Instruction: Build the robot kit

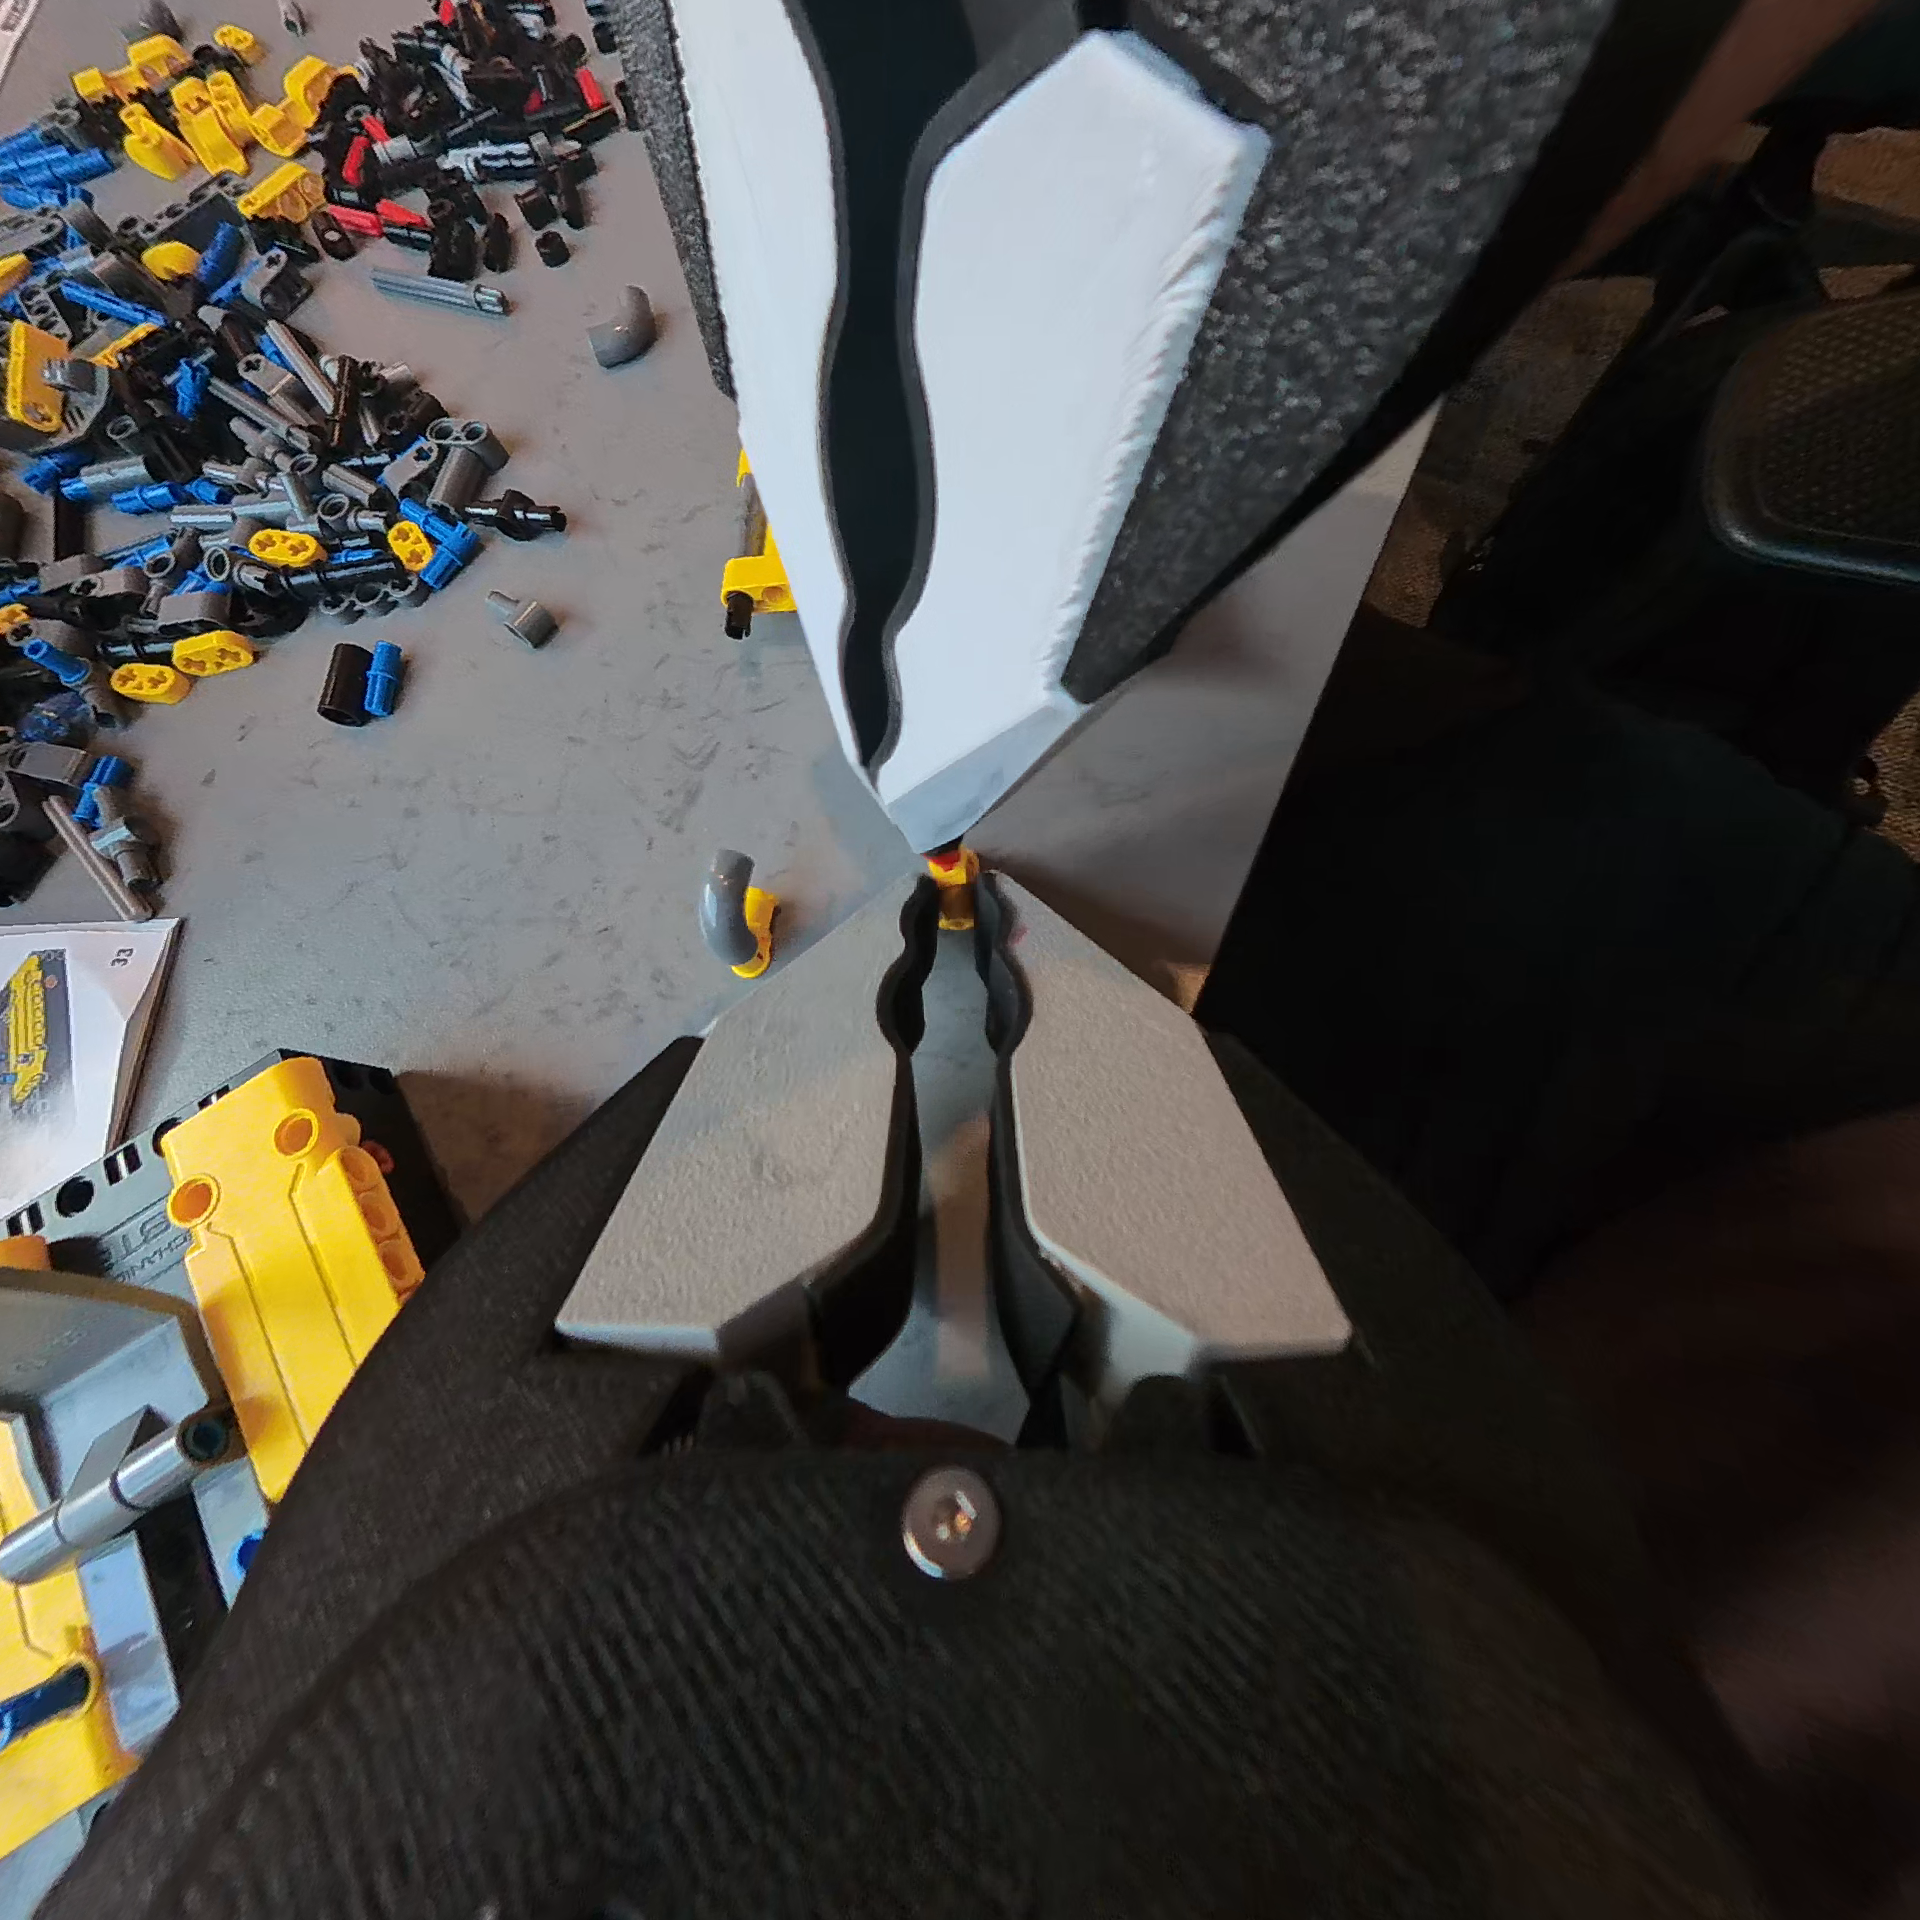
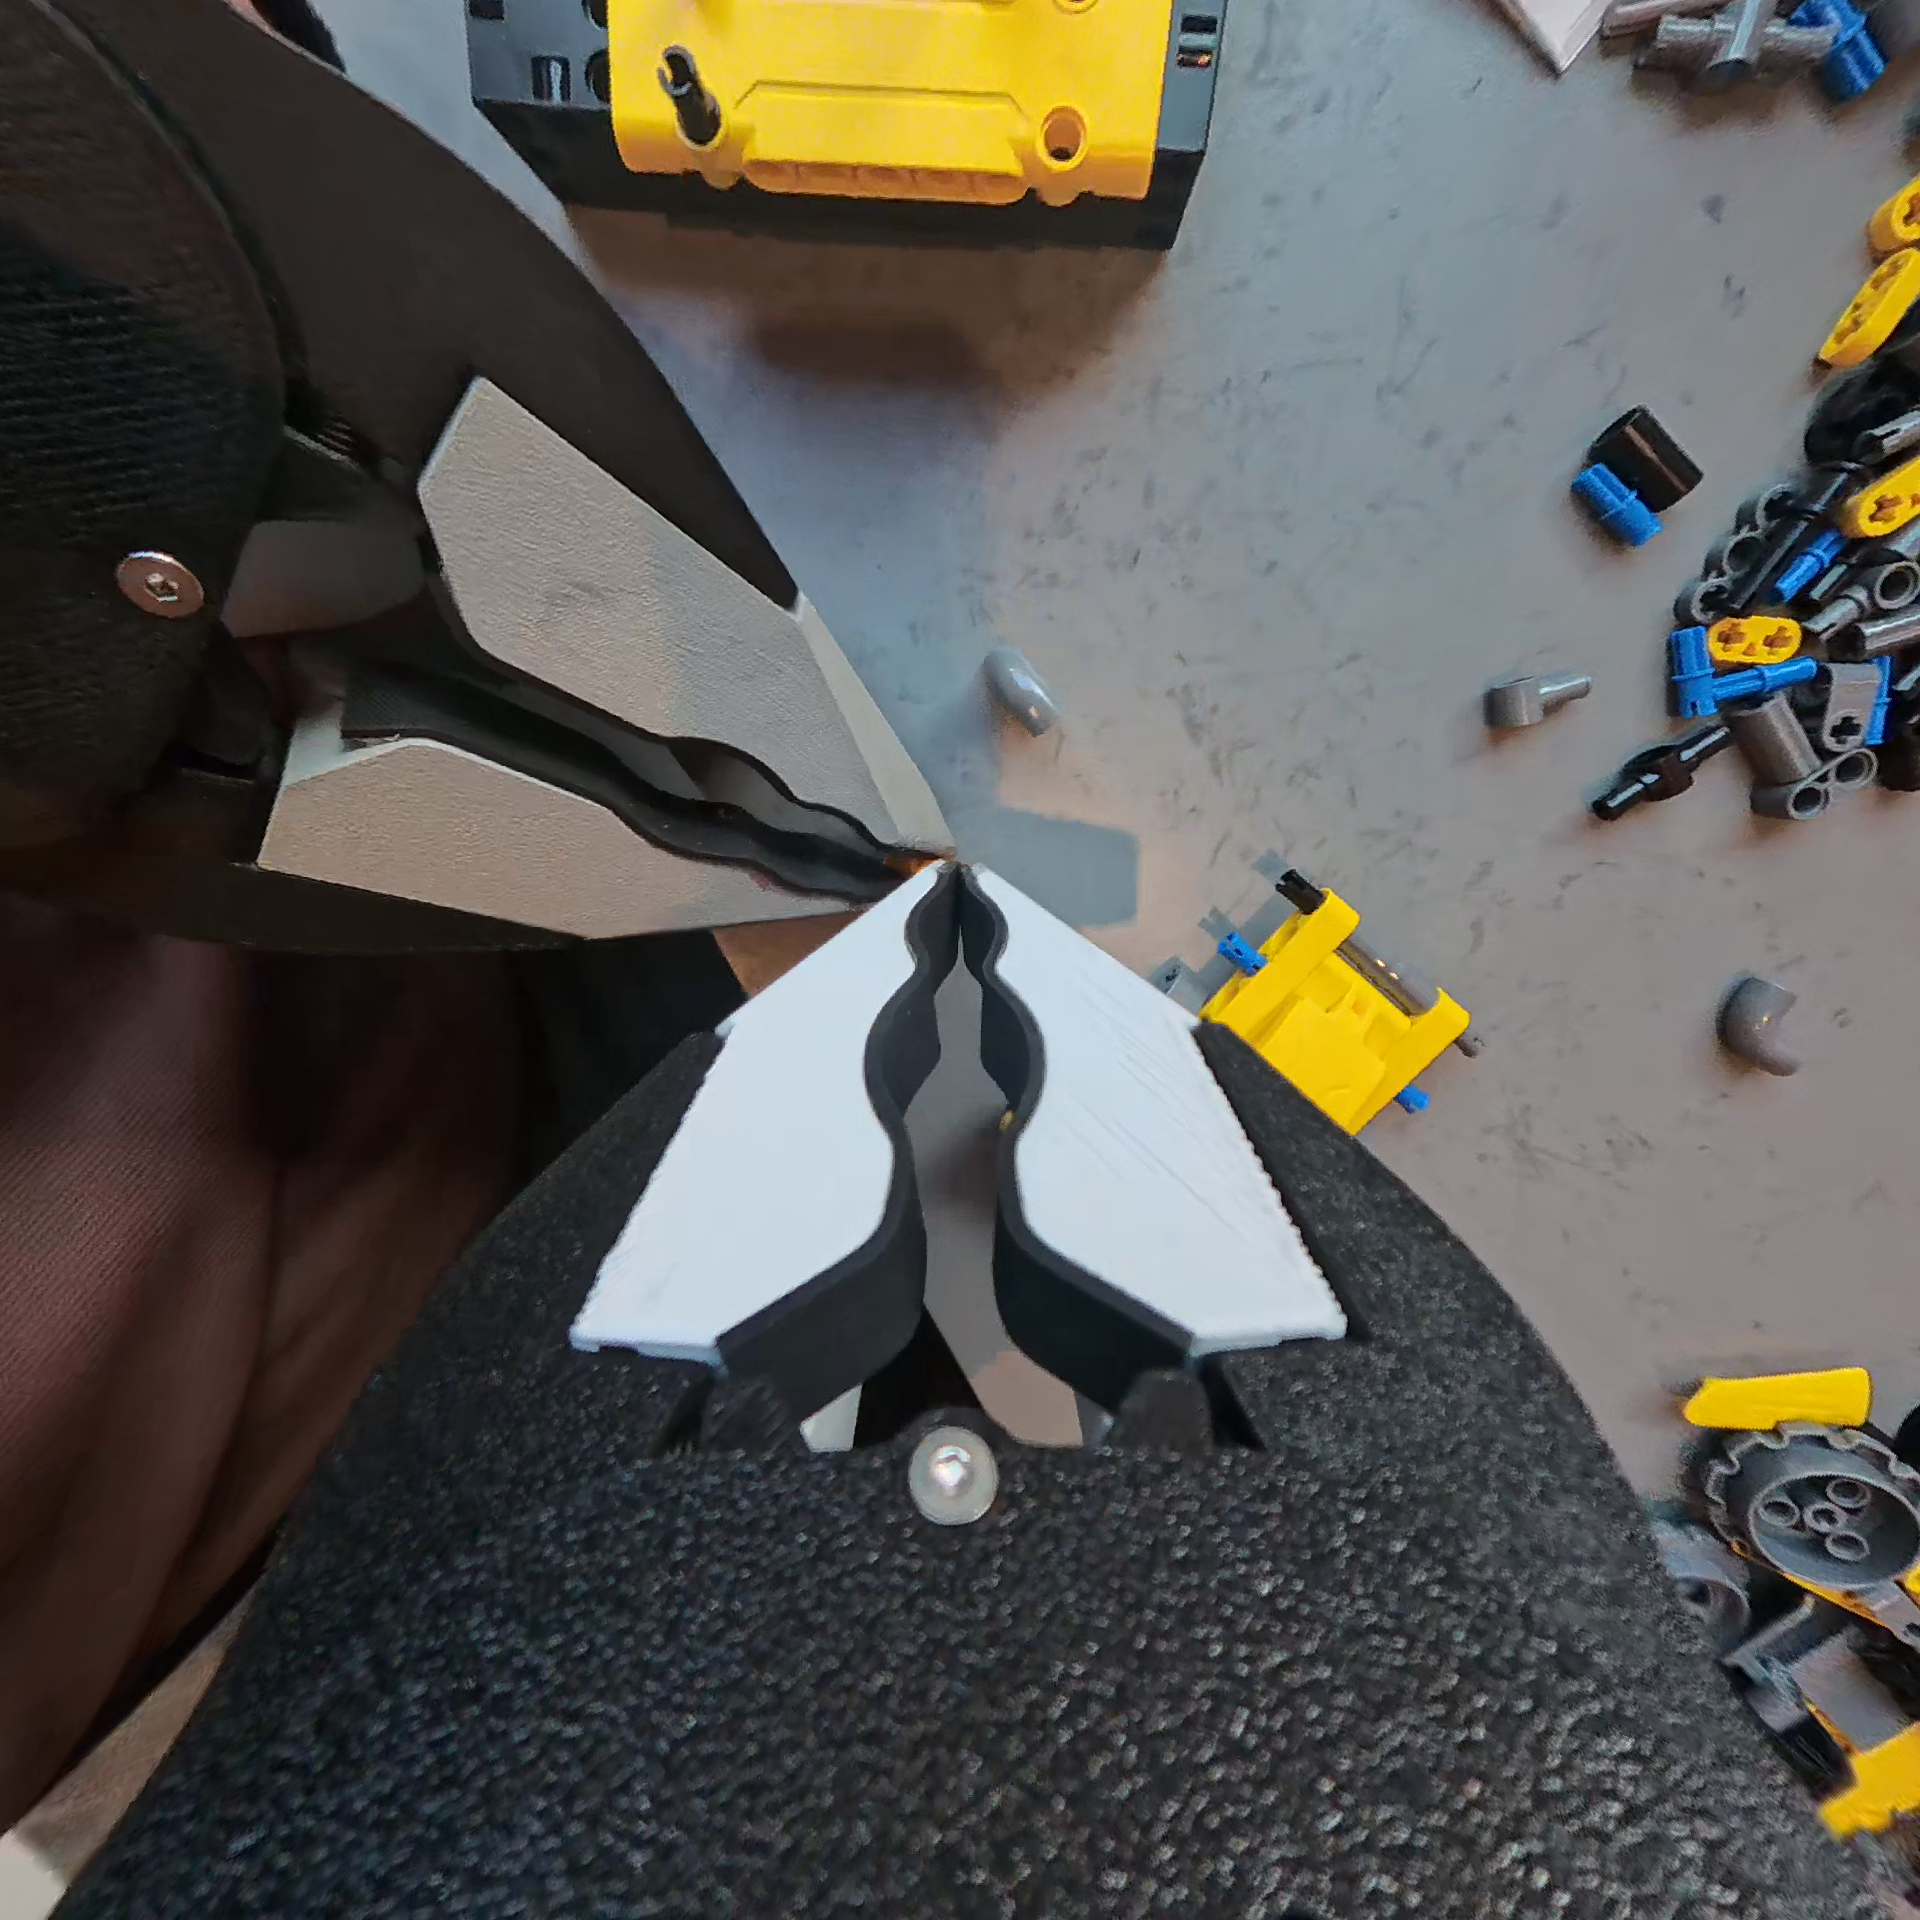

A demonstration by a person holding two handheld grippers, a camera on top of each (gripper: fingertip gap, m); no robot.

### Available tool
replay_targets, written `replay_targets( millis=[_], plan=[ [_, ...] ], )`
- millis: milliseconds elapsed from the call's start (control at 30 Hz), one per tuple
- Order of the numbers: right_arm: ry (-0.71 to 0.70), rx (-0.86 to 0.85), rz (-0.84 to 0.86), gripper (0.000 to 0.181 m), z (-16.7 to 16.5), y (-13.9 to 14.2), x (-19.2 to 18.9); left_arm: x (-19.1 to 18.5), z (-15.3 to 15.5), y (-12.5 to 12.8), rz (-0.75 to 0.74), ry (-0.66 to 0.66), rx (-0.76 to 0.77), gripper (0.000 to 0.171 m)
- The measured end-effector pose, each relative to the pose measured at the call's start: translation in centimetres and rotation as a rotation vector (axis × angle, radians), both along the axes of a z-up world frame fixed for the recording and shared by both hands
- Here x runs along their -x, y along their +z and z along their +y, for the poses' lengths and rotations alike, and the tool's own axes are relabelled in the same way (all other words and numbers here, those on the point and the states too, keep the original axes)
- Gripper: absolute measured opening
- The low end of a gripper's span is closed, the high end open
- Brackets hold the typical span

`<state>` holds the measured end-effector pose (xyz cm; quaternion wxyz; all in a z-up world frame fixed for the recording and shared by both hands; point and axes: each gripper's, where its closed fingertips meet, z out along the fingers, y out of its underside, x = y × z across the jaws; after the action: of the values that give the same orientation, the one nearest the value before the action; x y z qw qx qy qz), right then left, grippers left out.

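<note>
Near the table point(image 1: 499, 831) edge, the left gripper point(image 1: 956, 896) is pinching a tiny yellow piece point(image 1: 954, 904), meeting the right gripper point(image 1: 940, 831) tip. Right view: the right gripper point(image 2: 957, 873) is clenched; contents hidden. Judged light, stiff, slippery; best pinched across flats.

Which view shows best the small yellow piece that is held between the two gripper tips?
The left wrist view. There the small yellow piece sits clearly at the tips of the left gripper, with the right gripper touching its red end. The right wrist view shows only an orange sliver beside the right gripper's tips.
</note>
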<state>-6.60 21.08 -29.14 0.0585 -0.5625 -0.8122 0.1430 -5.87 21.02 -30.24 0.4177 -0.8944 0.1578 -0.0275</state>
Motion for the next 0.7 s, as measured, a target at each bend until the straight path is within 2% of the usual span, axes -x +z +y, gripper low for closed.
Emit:
replay_targets(
  millis=[100, 233, 367, 567, 700],
  plan=[
    [-0.023, 0.037, 0.05, 0.0, -0.1, 0.1, 0.1, 0.1, -0.1, 0.0, 0.004, 0.002, 0.0, 0.005],
    [-0.106, 0.231, 0.17, 0.0, -0.5, 1.3, -0.2, 0.7, -0.6, 0.0, 0.009, 0.012, -0.001, 0.004],
    [-0.16, 0.327, 0.278, 0.0, -0.1, 2.4, -1.1, 0.1, -1.2, 0.1, 0.009, -0.059, -0.002, 0.004],
    [-0.048, 0.296, 0.301, 0.02, -1.5, 1.0, -1.9, -0.8, -1.5, 0.1, 0.027, -0.141, 0.002, 0.004],
    [0.072, 0.242, 0.316, 0.026, -2.0, 0.4, -1.7, -1.0, -1.9, 0.1, 0.139, -0.212, -0.019, 0.004]
  ],
)
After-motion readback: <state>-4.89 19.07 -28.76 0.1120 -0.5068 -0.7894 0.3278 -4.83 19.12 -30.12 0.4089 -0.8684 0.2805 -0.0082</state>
